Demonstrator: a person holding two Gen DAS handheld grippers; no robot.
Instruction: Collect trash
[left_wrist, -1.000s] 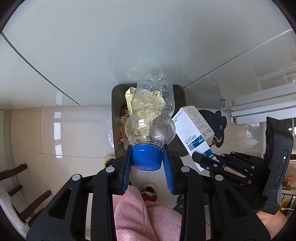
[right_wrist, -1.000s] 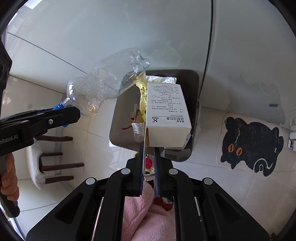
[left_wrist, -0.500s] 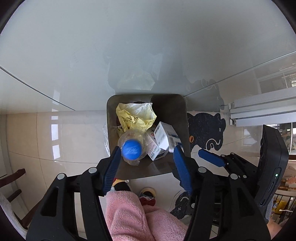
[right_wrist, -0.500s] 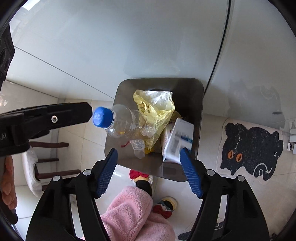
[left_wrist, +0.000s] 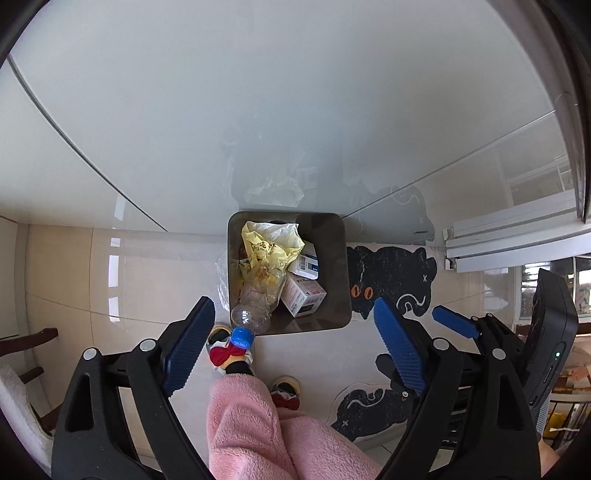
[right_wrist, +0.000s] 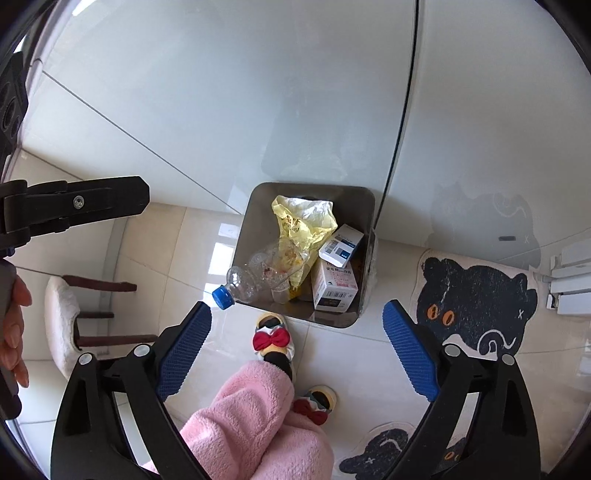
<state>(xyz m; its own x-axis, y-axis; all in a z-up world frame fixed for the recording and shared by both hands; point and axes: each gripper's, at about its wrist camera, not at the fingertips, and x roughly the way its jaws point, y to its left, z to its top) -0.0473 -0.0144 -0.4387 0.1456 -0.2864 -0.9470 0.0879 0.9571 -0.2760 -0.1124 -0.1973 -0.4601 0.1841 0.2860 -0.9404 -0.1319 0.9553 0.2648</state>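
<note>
with both jaws spread wide and empty, the left hand-held gripper and right hand-held gripper hang above the bin on the floor. the bottle lies tilted inside, its blue cap poking over the rim, beside a yellow bag and two boxes. judging by this, the drop is done; whether more trash is left elsewhere cannot be told.
</note>
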